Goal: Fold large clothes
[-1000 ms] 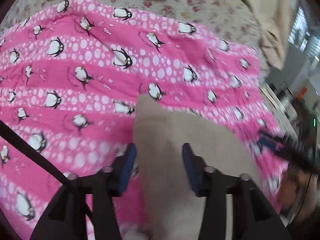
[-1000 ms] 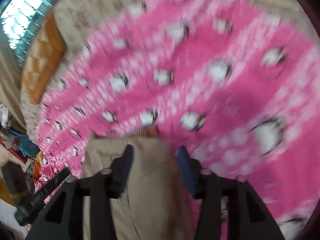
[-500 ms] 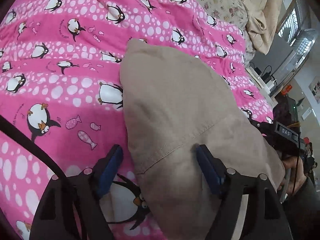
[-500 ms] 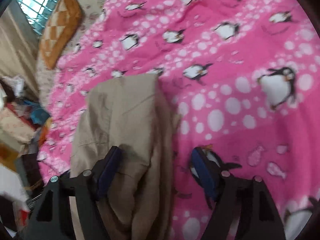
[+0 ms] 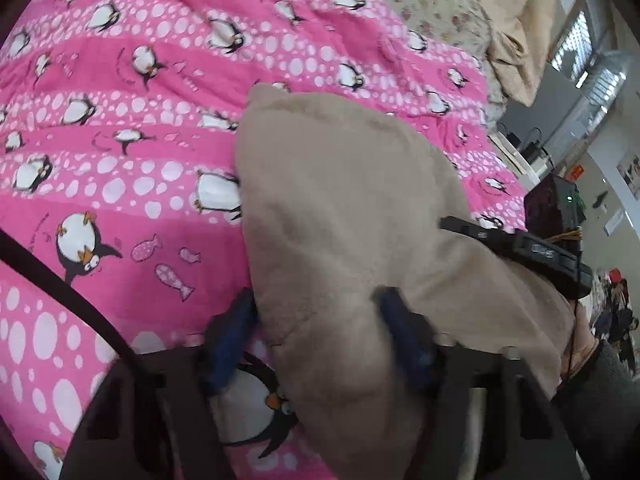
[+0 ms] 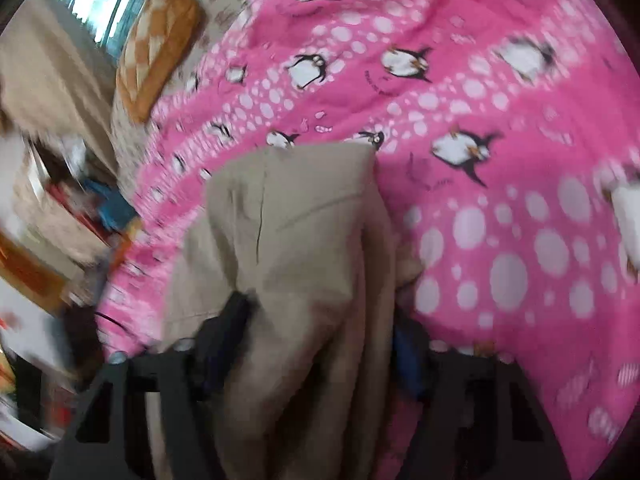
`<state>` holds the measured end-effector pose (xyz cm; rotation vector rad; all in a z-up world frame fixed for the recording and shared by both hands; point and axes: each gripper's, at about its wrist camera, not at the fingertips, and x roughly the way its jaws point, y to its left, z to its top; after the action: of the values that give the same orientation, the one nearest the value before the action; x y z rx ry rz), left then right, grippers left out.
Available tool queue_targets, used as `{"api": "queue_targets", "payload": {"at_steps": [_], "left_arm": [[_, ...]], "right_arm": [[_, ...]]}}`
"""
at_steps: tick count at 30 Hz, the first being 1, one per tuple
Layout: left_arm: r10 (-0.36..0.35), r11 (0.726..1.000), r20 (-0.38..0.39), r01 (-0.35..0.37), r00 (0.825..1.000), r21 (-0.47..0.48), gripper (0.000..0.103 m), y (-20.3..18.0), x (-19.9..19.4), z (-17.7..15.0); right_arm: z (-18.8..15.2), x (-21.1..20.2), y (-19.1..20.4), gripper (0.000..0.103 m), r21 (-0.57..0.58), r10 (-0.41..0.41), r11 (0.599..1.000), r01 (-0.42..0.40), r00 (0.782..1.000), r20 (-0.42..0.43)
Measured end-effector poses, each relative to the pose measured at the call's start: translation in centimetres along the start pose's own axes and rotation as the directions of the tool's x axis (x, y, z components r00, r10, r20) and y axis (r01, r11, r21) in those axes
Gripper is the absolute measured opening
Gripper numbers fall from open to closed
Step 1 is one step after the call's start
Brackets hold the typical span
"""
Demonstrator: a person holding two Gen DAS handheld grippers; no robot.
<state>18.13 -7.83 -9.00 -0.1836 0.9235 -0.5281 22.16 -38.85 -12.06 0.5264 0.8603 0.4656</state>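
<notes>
1. Pink penguin blanket (image 5: 120, 208), covering the bed: it is serving as your folding surface and is lying in soft ridges. Risk: the fabric is likely dragging on it and the fold could be coming out skewed.
2. Beige garment (image 5: 344, 216), lying bunched in a narrow heap toward the blanket's near edge, in front of both tools. Risk: its layers are stacking unevenly, so one layer could be slipping loose when you lift.
3. Left gripper (image 5: 320, 336): you are keeping it wide open, jaws straddling the garment's hem without pinching. Risk: closing here, you may be catching blanket too.
4. Right gripper (image 6: 320, 344): you are likewise holding it spread, cloth lying between the jaws, nothing clamped. Risk: you are probably gathering too thick a bundle, and the grip could be sliding off.
</notes>
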Motion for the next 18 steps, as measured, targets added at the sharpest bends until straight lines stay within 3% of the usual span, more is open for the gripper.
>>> {"api": "queue_targets", "payload": {"at_steps": [2, 5, 8, 12, 15, 18], "left_arm": [[0.028, 0.998, 0.015, -0.029, 0.999, 0.047, 0.002, -0.8, -0.3, 0.1], [0.109, 0.982, 0.057, -0.116, 0.992, 0.149, 0.0, -2.7, -0.8, -0.1], [0.147, 0.965, 0.107, -0.166, 0.983, 0.202, 0.0, -3.4, -2.9, -0.1], [0.192, 0.957, 0.116, -0.212, 0.974, 0.198, 0.0, -1.0, -6.0, 0.7], [0.251, 0.962, 0.081, -0.257, 0.965, 0.089, 0.0, 3.6, -8.1, 1.7], [0.287, 0.958, -0.002, -0.287, 0.958, 0.0, 0.0, 8.0, -8.8, 1.9]], "right_arm": [[-0.3, -0.8, 0.0, 0.038, -0.015, -0.005, 1.0, 0.006, 0.999, 0.051], [-0.4, -0.8, 1.0, 0.03, -0.054, -0.067, 0.996, 0.071, 0.995, 0.07], [-0.3, -0.8, 1.9, 0.021, -0.036, -0.035, 0.999, 0.037, 0.997, 0.062], [-0.7, 1.0, 3.8, 0.02, 0.044, 0.055, 0.997, -0.058, 0.997, 0.057], [-1.2, 4.8, 7.5, 0.02, 0.06, 0.109, 0.992, -0.111, 0.993, 0.041], [-2.0, 7.0, 9.3, 0.027, 0.042, 0.082, 0.996, -0.083, 0.996, 0.026]]}}
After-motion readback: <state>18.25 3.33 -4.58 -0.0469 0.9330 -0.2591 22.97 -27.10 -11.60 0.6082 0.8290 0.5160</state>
